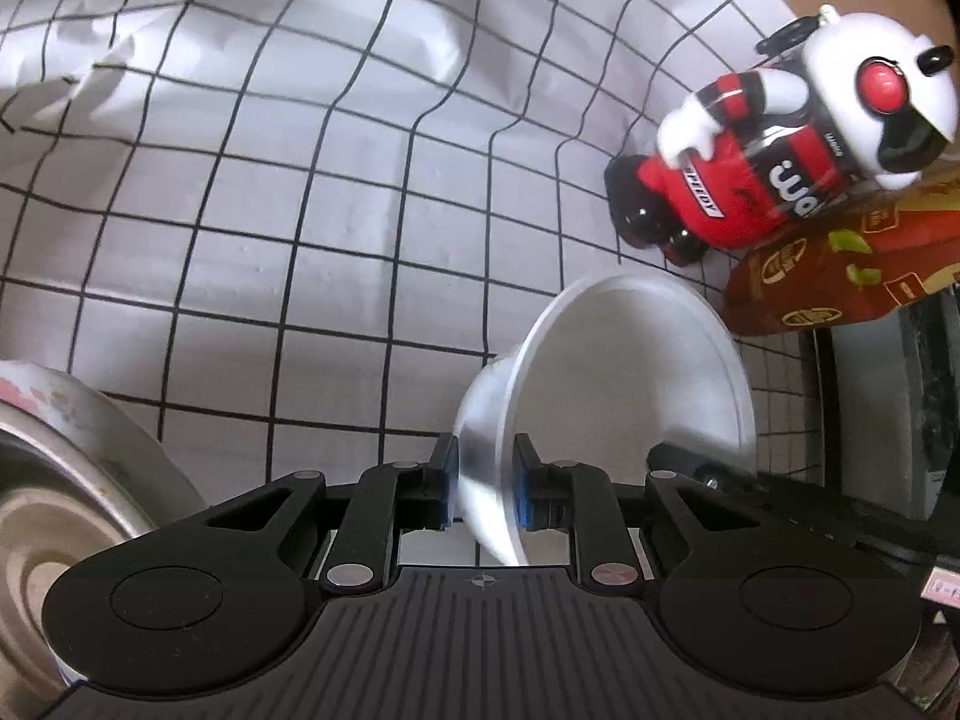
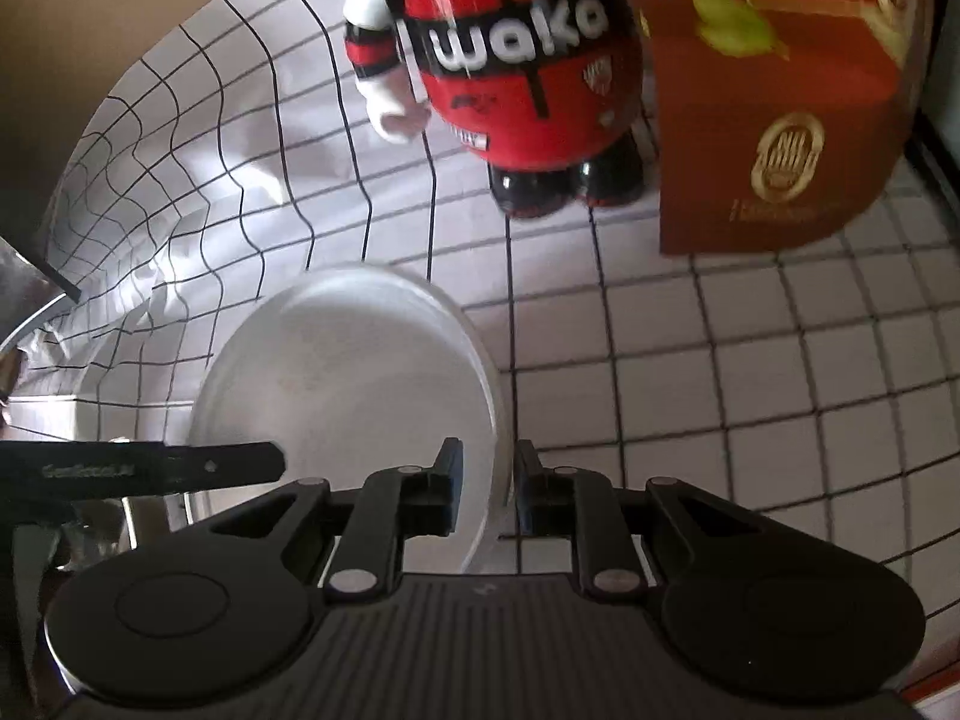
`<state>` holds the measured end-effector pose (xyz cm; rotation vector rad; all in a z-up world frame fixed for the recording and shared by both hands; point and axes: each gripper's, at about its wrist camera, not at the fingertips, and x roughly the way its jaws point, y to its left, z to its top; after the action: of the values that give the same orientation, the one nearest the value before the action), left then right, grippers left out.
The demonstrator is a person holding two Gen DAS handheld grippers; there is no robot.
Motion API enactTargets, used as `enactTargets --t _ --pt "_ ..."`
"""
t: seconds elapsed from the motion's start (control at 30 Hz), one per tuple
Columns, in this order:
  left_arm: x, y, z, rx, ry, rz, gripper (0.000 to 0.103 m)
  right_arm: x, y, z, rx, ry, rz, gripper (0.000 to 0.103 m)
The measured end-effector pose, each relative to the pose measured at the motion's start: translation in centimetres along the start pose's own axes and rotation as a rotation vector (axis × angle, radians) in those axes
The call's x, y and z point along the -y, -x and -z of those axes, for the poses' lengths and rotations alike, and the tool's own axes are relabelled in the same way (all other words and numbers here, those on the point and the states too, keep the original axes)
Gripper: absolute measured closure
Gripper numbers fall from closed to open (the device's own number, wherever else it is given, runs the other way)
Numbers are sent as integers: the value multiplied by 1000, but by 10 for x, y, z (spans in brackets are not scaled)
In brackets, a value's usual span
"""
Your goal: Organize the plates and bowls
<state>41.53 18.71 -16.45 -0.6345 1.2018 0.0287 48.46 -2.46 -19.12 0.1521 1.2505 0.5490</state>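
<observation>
Left tongs (image 1: 485, 483) grip the rim of a white bowl (image 1: 630, 372), lower centre of the frame. Right tongs (image 2: 487, 483) are clamped on the opposite rim of what appears to be the same bowl (image 2: 348, 384). The bowl sits tilted above the grid-patterned desk (image 1: 240, 210). Upper right: a red toy figure (image 2: 528, 72) beside a red box (image 2: 780, 120). A metal bowl (image 1: 72, 480) occupies the lower left.

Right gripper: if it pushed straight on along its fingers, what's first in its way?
Beyond the white bowl the right gripper holds, probably the checkered tablecloth; depth is unclear.
</observation>
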Motion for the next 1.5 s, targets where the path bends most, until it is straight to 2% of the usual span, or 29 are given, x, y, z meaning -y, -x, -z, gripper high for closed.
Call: enactTargets --t 0.13,0.23,0.4,0.5,0.67,0.77,0.97,1.13,1.37,1.5 --pt "-3 -3 -3 21 8 0 80 1 -7 3 -17 -9 -8 82" --pt "1 6 -7 68 10 14 80 -6 2 1 16 10 -2 81" --pt "24 58 -8 180 -52 98 75 -17 49 -2 125 64 -16 81" --pt "39 87 0 208 -82 118 74 -22 81 -1 175 75 -31 81" --pt "51 124 29 158 -126 129 76 -39 133 22 221 176 -29 81" --pt "43 135 53 99 -148 114 78 -48 149 43 197 246 -57 80" --pt "24 124 97 13 -142 60 78 -55 136 76 70 319 -54 80" --pt "-6 91 112 -55 -12 59 81 -55 113 91 -16 336 -46 80" --pt "0 104 125 19 -57 6 79 -58 109 91 7 376 -19 80" --pt "3 105 126 12 -57 7 78 -57 107 86 9 381 -26 80"
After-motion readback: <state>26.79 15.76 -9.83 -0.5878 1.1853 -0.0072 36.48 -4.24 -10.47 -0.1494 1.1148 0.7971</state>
